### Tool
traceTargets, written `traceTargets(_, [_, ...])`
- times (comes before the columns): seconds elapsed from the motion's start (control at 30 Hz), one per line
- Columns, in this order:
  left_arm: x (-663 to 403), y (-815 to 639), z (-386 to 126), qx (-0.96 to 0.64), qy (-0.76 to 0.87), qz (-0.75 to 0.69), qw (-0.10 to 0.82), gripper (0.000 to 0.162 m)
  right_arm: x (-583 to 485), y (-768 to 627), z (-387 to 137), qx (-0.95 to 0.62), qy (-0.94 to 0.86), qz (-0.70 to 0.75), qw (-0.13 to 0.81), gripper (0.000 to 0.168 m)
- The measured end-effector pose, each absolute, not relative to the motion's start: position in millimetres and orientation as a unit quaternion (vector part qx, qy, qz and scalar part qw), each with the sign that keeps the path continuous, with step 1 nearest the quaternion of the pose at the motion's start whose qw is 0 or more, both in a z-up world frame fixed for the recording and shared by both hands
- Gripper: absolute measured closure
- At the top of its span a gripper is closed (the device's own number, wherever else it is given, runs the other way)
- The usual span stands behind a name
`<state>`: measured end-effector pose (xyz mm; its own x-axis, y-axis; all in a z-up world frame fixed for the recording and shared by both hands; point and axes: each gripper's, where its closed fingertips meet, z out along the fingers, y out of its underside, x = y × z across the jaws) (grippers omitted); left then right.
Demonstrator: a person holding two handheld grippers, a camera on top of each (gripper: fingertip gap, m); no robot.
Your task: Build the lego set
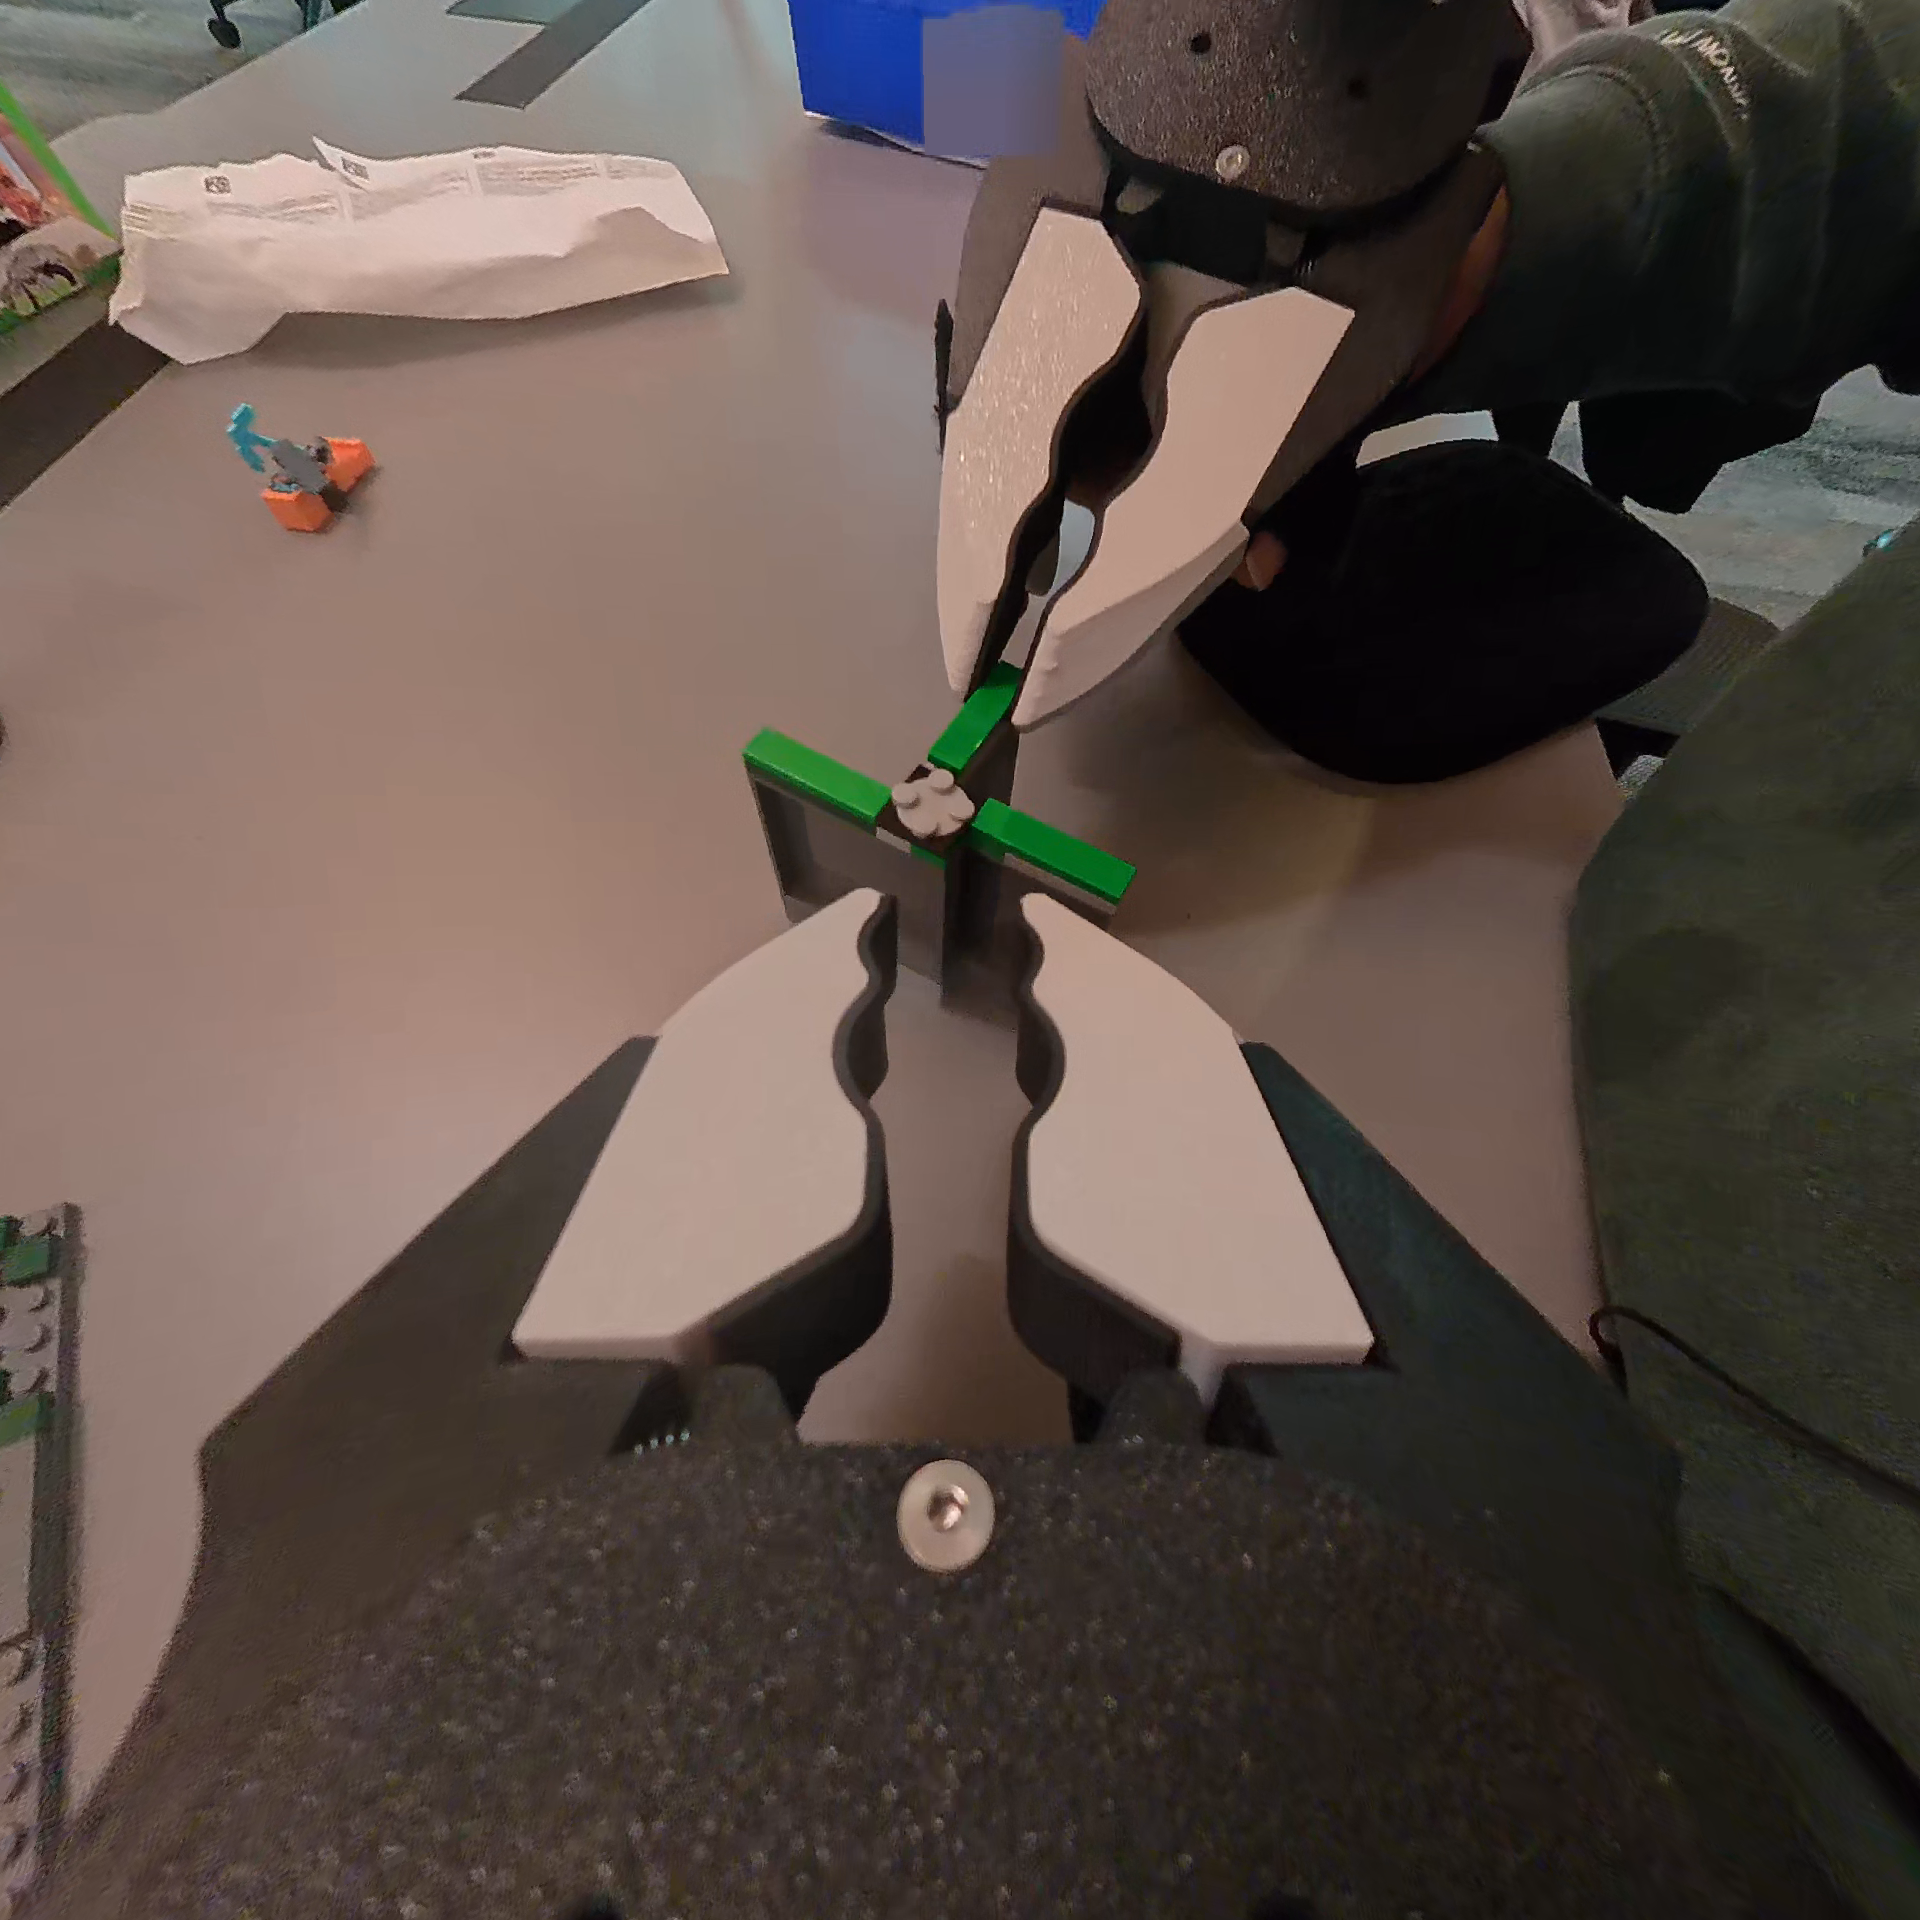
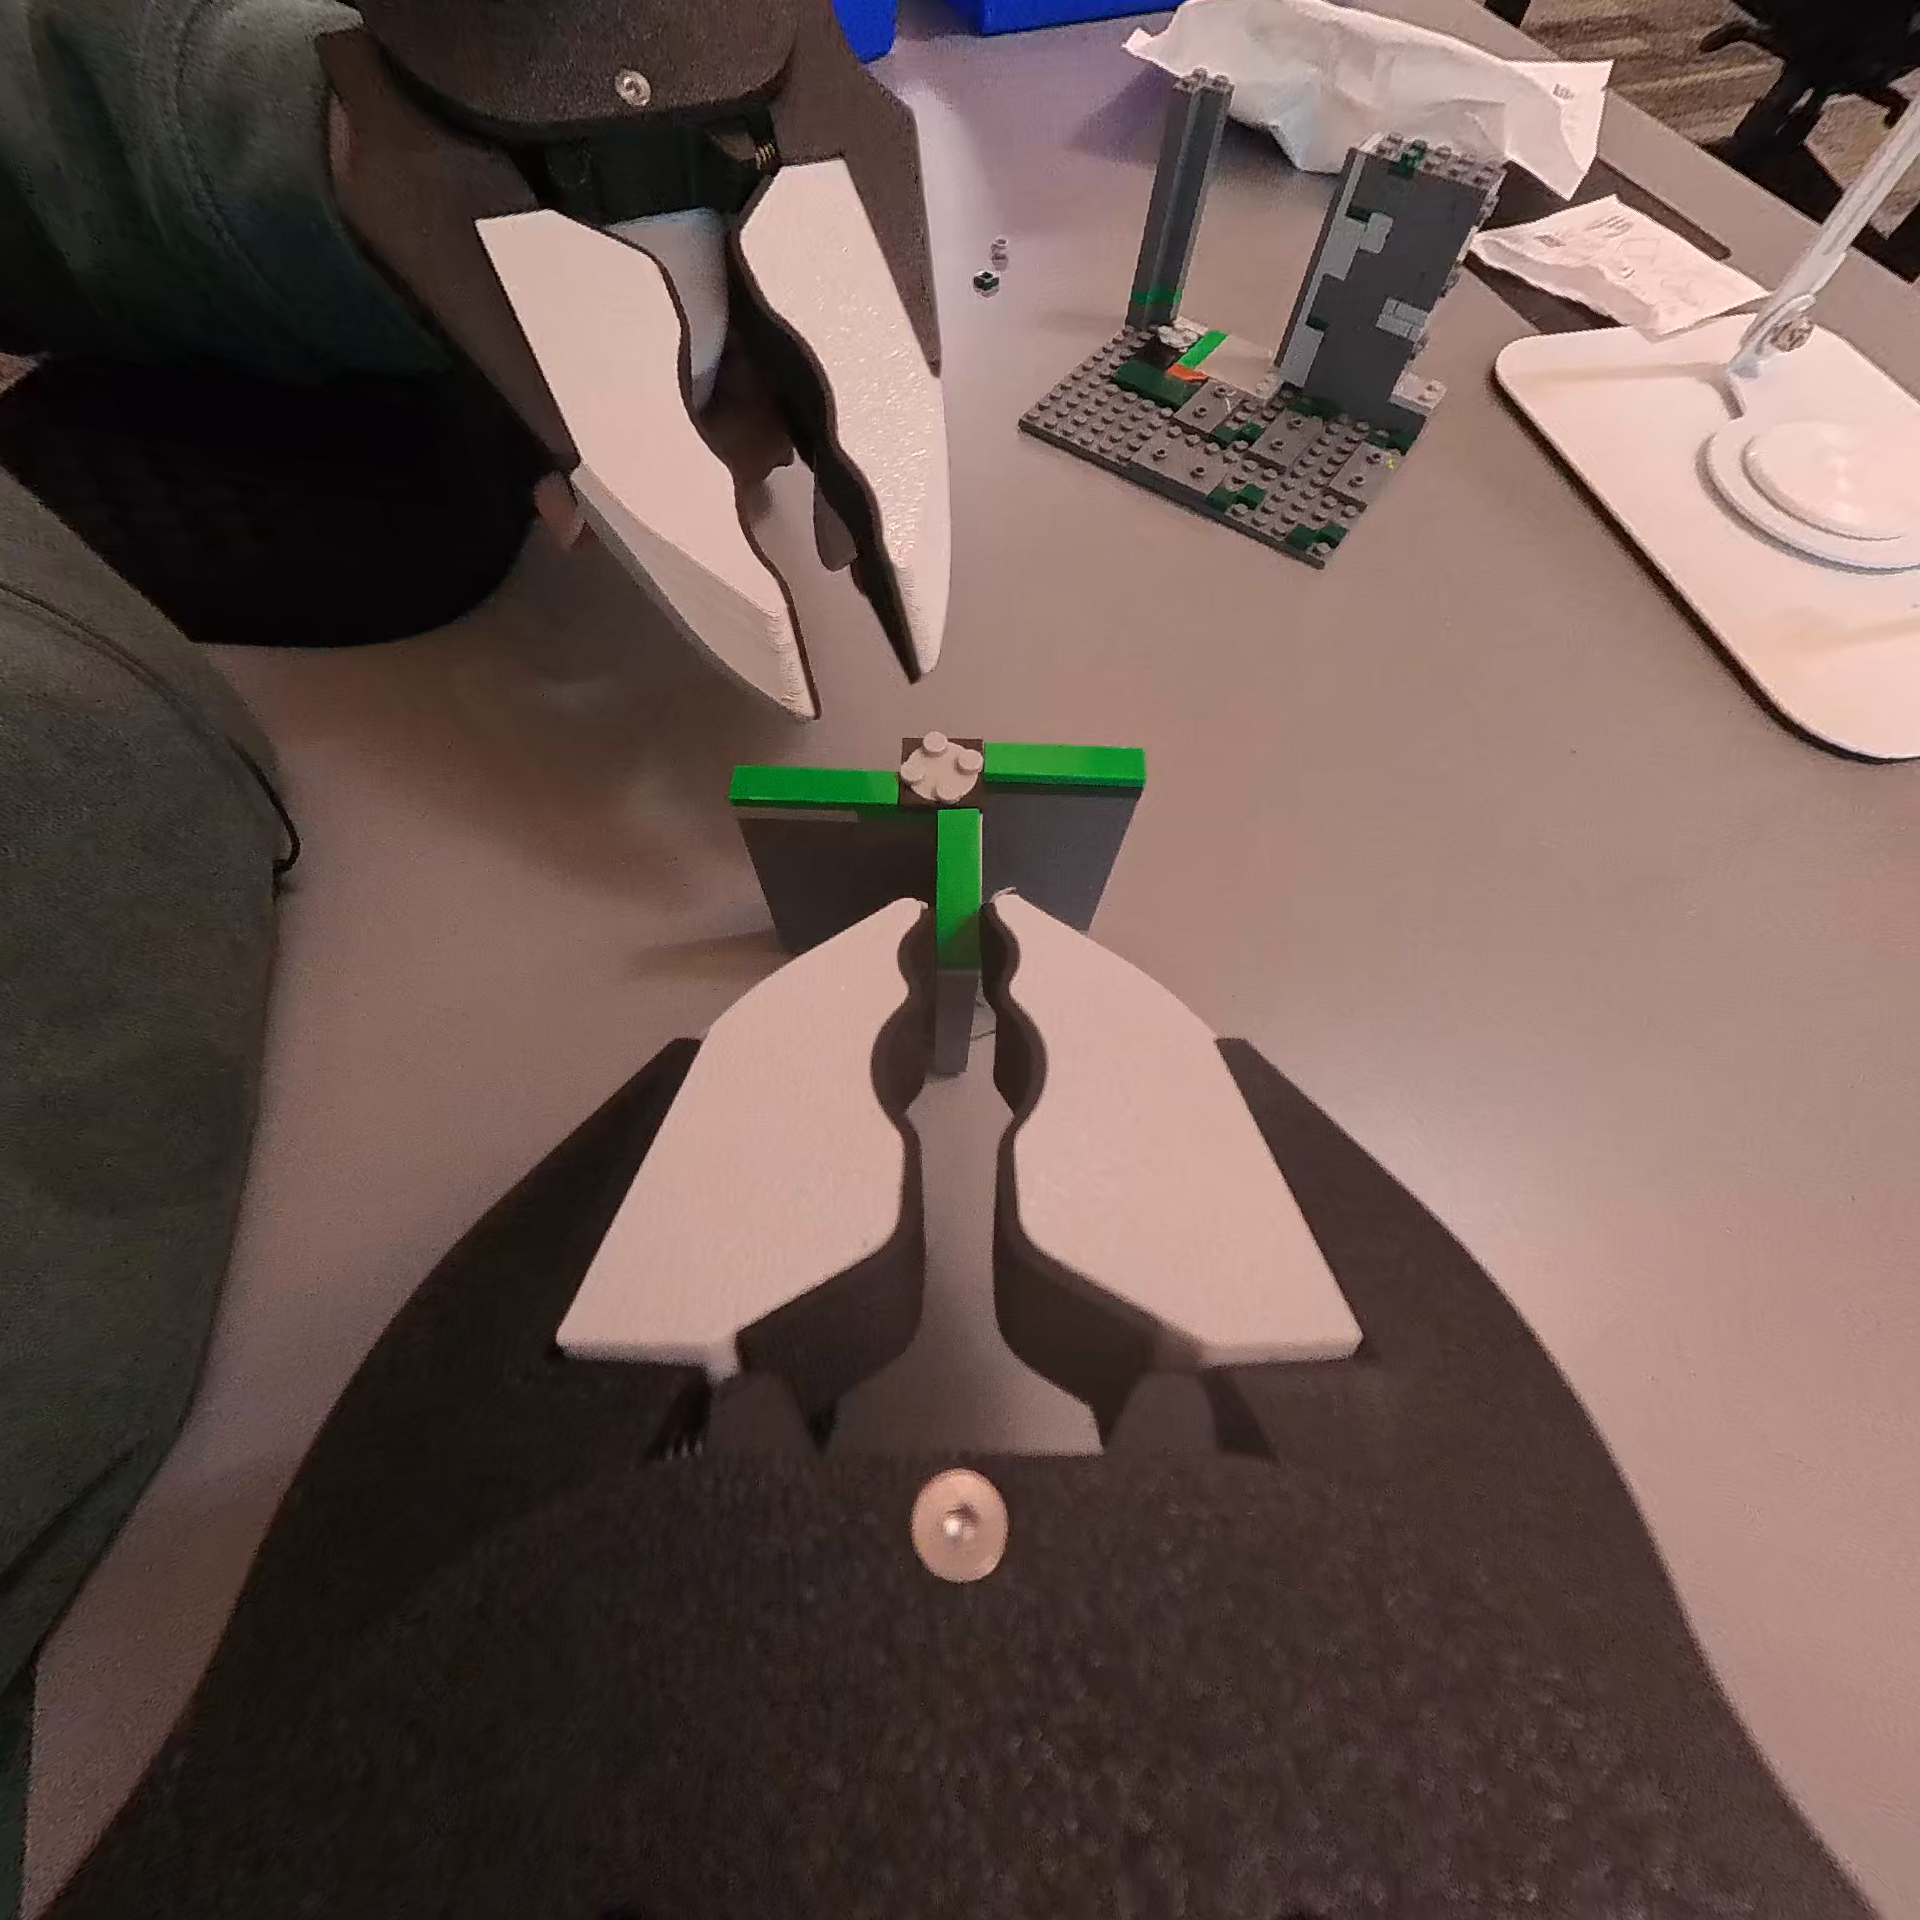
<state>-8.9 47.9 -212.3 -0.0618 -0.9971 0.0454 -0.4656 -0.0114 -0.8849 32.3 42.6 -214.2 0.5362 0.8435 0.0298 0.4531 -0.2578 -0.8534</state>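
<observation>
The T-shaped grey wall piece [image 2: 935,862], capped with green tiles and a round light-grey stud plate [image 2: 940,774] at the junction, is standing upright on the grey desk [image 2: 1351,831], at centre frame in both views. In the right wrist view, the right tongs [image 2: 958,909] are being closed narrowly on the near wing of that piece, the finger pads pressing the green-topped edge from either side. In the left wrist view, the same right tongs [image 1: 1003,691] are seen reaching down from the upper right, tips pinching the far green wing. The left tongs [image 1: 956,914] are being held part-open just before the piece, the near wall edge lying between the tips, no contact being visible. In the right wrist view, the left tongs [image 2: 862,696] are hanging just above and behind the stud plate, the jaws showing a narrow gap with nothing gripped. A larger grey build [image 2: 1278,364] on a studded baseplate, with two tall columns, is sitting at upper right of the right wrist view, well apart. A white lamp base [image 2: 1714,499] is resting at the right edge. A crumpled paper bag [image 1: 416,239] and a small orange and teal assembly [image 1: 307,473] are lying at upper left of the left wrist view. A blue bin [image 1: 862,62] is showing at the top edge.
</observation>
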Motion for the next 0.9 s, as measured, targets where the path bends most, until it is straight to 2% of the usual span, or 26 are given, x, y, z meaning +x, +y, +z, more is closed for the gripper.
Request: traceTargets(0.9, [6,52,-201,-0.574,0.643,-0.374,0.343,0.144,35,41,-212,-0.757,-0.426,0.209,0.449,0.156])
